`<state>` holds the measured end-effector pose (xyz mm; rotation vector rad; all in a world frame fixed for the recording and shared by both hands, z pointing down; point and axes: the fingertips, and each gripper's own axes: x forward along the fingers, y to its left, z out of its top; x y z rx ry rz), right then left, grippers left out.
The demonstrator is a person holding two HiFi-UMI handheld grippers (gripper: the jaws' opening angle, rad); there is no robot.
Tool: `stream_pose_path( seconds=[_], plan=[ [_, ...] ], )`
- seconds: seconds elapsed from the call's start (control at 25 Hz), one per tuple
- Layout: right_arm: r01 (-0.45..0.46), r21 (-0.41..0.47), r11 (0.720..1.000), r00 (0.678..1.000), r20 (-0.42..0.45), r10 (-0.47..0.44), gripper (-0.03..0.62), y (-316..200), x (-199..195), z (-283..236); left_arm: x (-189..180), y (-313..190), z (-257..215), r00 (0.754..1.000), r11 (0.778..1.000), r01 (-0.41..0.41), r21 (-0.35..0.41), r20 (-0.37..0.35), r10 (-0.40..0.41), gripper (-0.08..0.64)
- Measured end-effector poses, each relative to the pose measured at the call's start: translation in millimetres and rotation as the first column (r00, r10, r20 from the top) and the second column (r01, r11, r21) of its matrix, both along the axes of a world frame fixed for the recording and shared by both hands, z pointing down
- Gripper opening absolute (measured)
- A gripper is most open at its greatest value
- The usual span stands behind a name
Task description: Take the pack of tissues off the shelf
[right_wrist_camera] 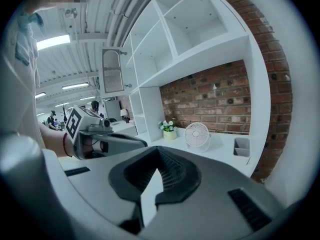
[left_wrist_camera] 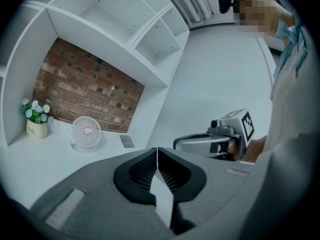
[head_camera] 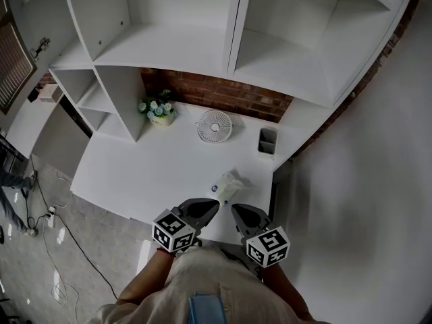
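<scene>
The pack of tissues is a small white packet with a blue mark. It lies on the white desk near the front right edge, not on a shelf. My left gripper is just in front of it, jaws shut and empty. My right gripper is beside it, also shut on nothing. In the left gripper view the jaws meet in a thin line and the right gripper shows alongside. The right gripper view shows its closed jaws and the left gripper. Both gripper views hide the pack.
A small white fan, a pot of flowers and a grey holder stand at the back of the desk against the brick wall. White shelves rise above. Cables lie on the floor at the left.
</scene>
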<state>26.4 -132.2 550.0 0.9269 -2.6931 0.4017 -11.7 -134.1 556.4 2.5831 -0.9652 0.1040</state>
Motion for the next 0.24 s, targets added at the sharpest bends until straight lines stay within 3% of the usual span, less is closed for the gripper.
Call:
stream_pose_path(
  seconds=[0.24],
  plan=[
    [0.014,0.005,1.000,1.000,-0.004,-0.014,0.015,0.3,-8.2,-0.2,-2.7,-2.8,-0.4,1.000,1.000,-0.003,0.004,0.000,0.003,0.011]
  ],
)
